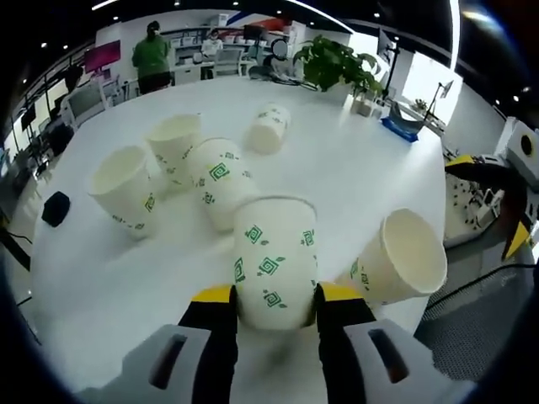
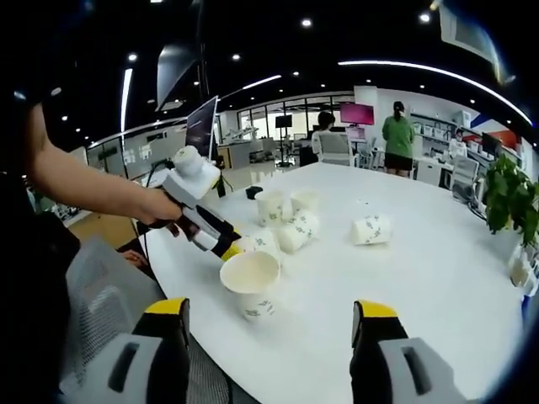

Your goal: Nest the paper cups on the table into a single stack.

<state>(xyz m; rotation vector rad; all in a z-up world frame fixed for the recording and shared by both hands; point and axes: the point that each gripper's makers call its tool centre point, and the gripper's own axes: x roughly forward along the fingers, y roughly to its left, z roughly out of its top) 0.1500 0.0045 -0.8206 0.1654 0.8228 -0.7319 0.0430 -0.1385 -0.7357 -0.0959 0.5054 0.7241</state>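
White paper cups with green leaf prints are spread over a white round table (image 1: pixel 354 168). My left gripper (image 1: pixel 275 295) is shut on one cup (image 1: pixel 274 257), its yellow-tipped jaws pressing the cup's lower sides. Just to the right stands another cup (image 1: pixel 404 257), mouth open. Further off sit a cluster of three cups (image 1: pixel 173 168) and a single cup lying on its side (image 1: pixel 269 128). In the right gripper view my right gripper (image 2: pixel 269 309) hangs open above the table edge, close to the open-mouthed cup (image 2: pixel 250 282). Behind that cup a hand holds the left gripper (image 2: pixel 206 227) on its cup (image 2: pixel 259 243).
A small black object (image 1: pixel 55 208) lies near the table's left edge. A potted plant (image 1: pixel 337 61) and a blue item (image 1: pixel 400 126) stand at the far side. Office desks, chairs and people (image 1: pixel 152 55) are beyond the table. The lone lying cup (image 2: pixel 370 229) has bare table around it.
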